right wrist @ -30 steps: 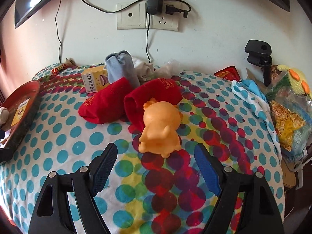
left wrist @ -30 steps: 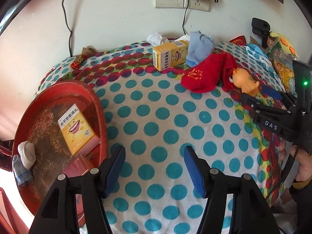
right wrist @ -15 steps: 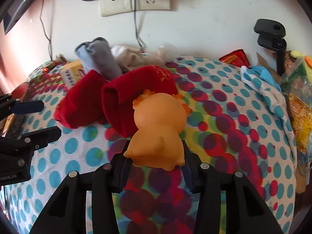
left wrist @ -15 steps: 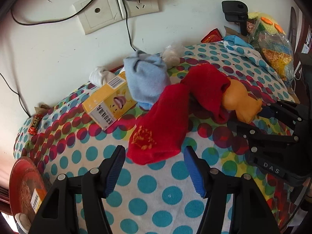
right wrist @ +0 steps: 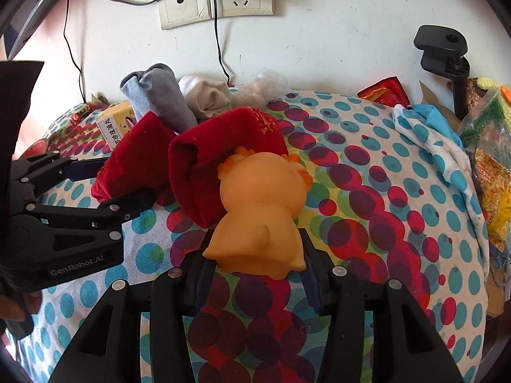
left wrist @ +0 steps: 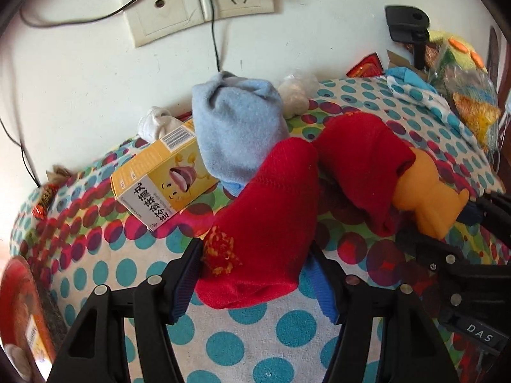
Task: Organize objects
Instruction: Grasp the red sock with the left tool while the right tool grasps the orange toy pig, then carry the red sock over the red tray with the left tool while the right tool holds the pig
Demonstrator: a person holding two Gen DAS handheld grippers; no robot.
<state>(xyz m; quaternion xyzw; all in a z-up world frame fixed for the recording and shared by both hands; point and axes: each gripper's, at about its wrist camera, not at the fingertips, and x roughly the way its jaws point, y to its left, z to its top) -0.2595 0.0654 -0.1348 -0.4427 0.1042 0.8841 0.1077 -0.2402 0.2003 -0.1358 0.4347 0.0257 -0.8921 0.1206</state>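
Nearby, blue sock (left wrist: 236, 131) atop yellow box (left wrist: 163, 182), red sock (left wrist: 265, 223) alongside

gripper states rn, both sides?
Left gripper: open, jaws either side of the red sock, not yet pressing.
Right gripper: shut on the orange toy; jaws have just been closing on it.

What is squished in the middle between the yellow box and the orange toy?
Between the yellow box and the orange toy lie the two red socks, with the blue sock propped behind against the box. The left wrist view shows it best.
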